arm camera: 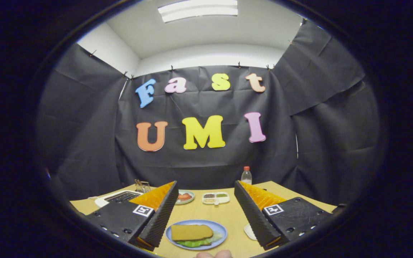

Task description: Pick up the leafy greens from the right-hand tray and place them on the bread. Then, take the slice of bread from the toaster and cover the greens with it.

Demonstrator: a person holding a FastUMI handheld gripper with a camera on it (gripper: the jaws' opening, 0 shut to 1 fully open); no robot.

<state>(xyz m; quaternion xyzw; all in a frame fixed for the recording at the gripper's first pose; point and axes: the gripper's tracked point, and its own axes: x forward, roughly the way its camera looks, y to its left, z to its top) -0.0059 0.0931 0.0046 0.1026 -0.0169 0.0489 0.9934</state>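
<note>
Your gripper (206, 215) is hanging over the near part of the table (228, 215), fingers spread wide apart and closing on nothing. Between them the plate (221, 229) is sitting, with the leafy greens (201, 243) lying on it and the slice of bread (191, 232) resting on top of them. The toaster (120, 197) is standing left, beyond the left finger. Farther off, a small dish (185, 196) is lying just left of a divided tray (216, 198). A bottle (246, 176) is standing farthest, near the back wall.

Bare table (228, 215) between open tongs (206, 215), beyond the blue plate (221, 226).
</note>
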